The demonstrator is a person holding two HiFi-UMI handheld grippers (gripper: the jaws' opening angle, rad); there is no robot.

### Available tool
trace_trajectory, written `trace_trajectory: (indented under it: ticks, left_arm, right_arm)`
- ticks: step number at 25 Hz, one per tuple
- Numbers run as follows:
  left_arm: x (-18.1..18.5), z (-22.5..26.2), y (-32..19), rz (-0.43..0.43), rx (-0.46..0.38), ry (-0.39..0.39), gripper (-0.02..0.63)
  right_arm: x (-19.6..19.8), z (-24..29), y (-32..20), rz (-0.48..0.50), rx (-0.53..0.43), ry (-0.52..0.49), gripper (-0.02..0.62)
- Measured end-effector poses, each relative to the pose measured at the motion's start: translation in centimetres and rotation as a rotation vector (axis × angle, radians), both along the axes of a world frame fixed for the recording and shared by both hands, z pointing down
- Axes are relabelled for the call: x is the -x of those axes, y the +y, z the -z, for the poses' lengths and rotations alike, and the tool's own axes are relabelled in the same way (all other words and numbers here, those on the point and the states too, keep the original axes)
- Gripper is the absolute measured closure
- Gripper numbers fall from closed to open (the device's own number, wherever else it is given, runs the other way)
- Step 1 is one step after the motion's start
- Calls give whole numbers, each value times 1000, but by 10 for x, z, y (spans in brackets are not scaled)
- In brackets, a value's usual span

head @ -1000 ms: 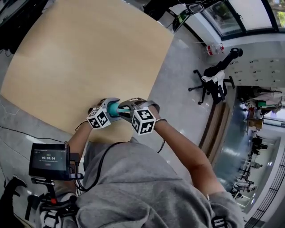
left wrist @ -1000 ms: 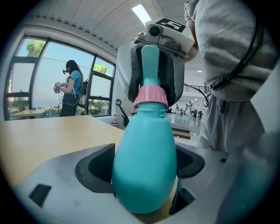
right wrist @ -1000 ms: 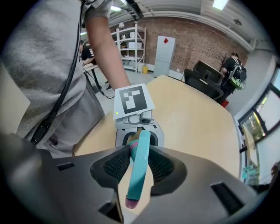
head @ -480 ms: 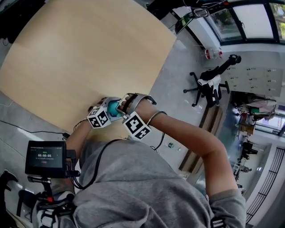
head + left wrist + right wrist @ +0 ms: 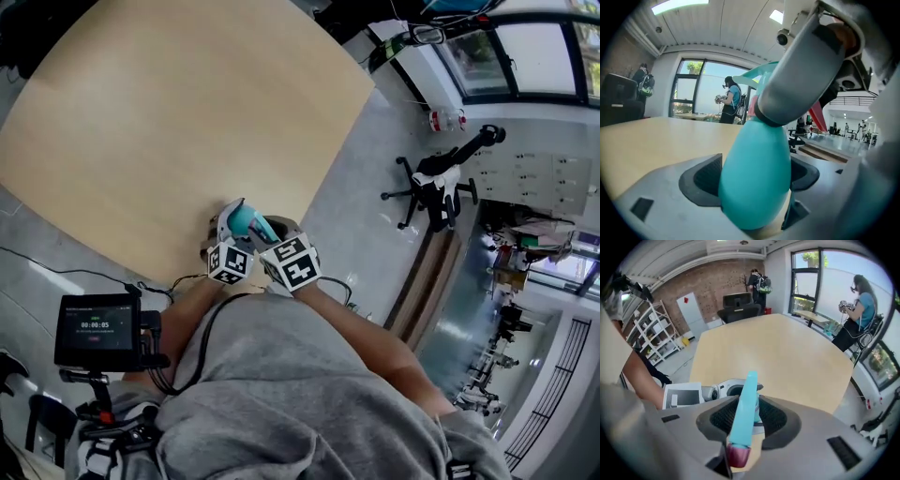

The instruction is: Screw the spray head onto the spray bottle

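Watching from my end, I am seeing the grey body of the right gripper (image 5: 746, 420) crossing in front of the left gripper's camera and hiding the top of the spray bottle (image 5: 248, 222). In the head view the two marker cubes are covering most of both hands. A small screen on a stand (image 5: 97, 330) is glowing at the lower left, and an office chair (image 5: 431, 183) is standing on the floor well apart from the work. Two other people are standing in the room (one by the window (image 5: 731, 101), one near the brick wall (image 5: 759, 282)), and white shelves (image 5: 661, 329) are lining the far side.

The light wooden table (image 5: 169, 112) is stretching away bare, and both grippers are hovering at its near edge, close to my operator's grey sweater (image 5: 300, 394).

The left gripper (image 5: 754, 180) is holding its jaws wide, with the dark pads pressing on either side of the teal, egg-shaped bottle body. The right gripper's jaws are standing about halfway closed, clamping the spray head (image 5: 749, 390), whose teal trigger is pointing away and whose dark pink end is sitting nearest the camera. The head is meeting the bottle at its neck; how far it is threaded on I cannot tell, nor what the opaque bottle is holding.
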State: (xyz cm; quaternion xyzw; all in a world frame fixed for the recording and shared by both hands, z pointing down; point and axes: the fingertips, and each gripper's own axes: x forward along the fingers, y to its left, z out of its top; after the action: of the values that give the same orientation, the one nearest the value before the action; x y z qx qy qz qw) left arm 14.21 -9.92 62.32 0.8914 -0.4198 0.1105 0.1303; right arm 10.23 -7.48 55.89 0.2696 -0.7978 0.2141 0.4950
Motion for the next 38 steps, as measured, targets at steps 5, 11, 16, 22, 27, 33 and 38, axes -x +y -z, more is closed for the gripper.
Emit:
trace_trajectory:
  ticks: [5,11,16,22,27,33,38]
  left_arm:
    - [0,-2,4,-38,5,34,225]
    - [-5,-2,12,-274,-28,61,224]
    - [-6,-4,21,-497,-30,83,224]
    - [-10,-7,22,-613,-17,73,224]
    - [-13,-7,24,-627,-15,71,224]
    - [-12,-4,23,-532,-24,86,224]
    - [-13,1,19,-343,-55,56,224]
  right_arm:
    - [11,5,12,184,29,4,410]
    - [25,81,24,798,-75,-48,373]
    - [-9,70,18,1679,-284,363,373]
    - [-8,14,28,2015,-314,381,373]
    - [2,-8,32,1893,-263,329,462]
    - [6,-6,24,1139,-82,220,463]
    - [-3,-2,19,478,-82,160,463]
